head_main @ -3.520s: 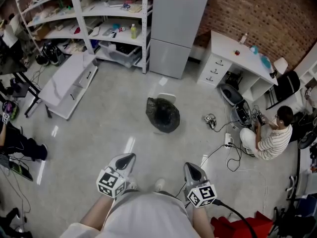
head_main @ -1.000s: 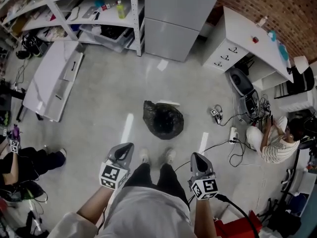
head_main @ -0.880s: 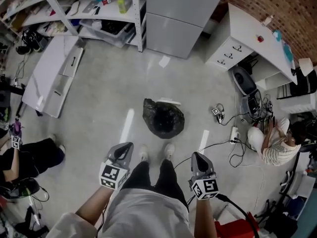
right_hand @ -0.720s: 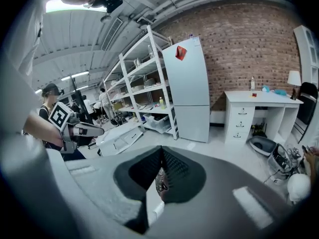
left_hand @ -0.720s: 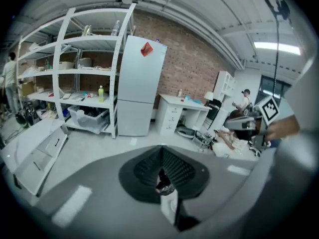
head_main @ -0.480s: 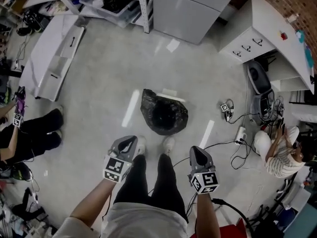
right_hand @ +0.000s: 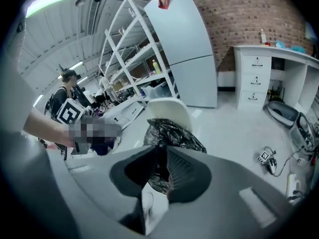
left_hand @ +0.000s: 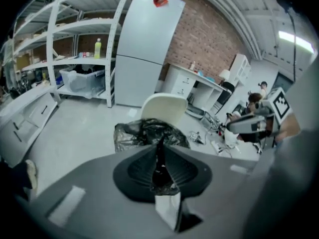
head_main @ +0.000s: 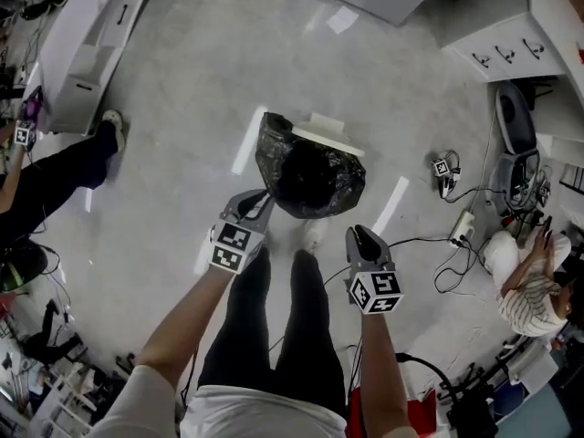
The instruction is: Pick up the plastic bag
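While the plastic bag sat on the floor straight ahead, your left gripper was nearer, just beside its edge; your right gripper hung farther back. Both pairs of jaws were opening, empty.

White short-sleeved T-shirt at 6 o'clock, loose sleeve cuff at 7. Slim black trousers up the middle, one white shoe just below centre. Forearms bare.

Left gripper just left of centre at 9 o'clock: grey moulded shell, ribbed black pads, white cube with black square markers behind. Right gripper toward 5 o'clock: same build, second marker cube with a different pattern, thin black cable off toward 5.

Opening at the jaws on both, slit narrow. Black crinkled plastic bag visible through each gap, no pad contact.
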Tool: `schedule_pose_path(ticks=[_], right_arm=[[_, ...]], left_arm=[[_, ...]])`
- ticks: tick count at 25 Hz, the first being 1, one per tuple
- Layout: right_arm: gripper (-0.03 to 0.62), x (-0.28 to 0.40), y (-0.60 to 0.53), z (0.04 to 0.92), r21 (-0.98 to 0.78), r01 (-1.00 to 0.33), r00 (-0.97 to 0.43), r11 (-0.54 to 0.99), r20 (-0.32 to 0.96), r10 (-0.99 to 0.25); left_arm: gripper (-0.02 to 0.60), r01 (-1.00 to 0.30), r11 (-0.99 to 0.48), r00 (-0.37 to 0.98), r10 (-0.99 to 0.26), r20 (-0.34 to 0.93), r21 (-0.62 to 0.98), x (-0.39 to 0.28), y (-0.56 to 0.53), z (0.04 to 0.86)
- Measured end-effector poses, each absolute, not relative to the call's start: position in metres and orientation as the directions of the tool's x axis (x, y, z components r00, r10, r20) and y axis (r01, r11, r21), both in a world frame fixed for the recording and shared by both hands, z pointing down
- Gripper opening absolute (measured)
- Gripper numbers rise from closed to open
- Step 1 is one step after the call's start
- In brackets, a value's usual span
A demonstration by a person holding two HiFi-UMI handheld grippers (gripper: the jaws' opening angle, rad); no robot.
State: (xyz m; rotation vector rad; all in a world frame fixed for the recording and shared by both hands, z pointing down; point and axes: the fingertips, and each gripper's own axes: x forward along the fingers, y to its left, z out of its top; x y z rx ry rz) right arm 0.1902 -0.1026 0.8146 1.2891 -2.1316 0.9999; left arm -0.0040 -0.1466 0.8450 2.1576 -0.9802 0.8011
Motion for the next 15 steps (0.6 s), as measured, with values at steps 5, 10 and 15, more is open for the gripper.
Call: schedule_pose_path(ticks=[5, 10, 15], right_arm=[[0.099, 0.186, -0.109, 0.903, -0.337, -0.893, -0.448, 0.3, 0.734, -0.511], [0.197, 0.188, -0.127, 0.975, -0.304, -0.911, -0.408, 0.278, 0.763, -0.502], [0.327, 0.213, -0.152, 1.014, -0.284, -0.94, -0.341, 0.19, 0.749, -0.568]], left_arm=[[0.108, -0.829, -0.453, 0.511, -0.373, 0.774, 0.329, -0.007, -0.152, 0.941], [0.208, -0.86, -0.375, 0.477, -0.354, 0.805, 0.345, -0.019, -0.169, 1.01], [0.306, -0.875, -0.298, 0.477, -0.395, 0.786, 0.381, -0.044, -0.188, 1.049]])
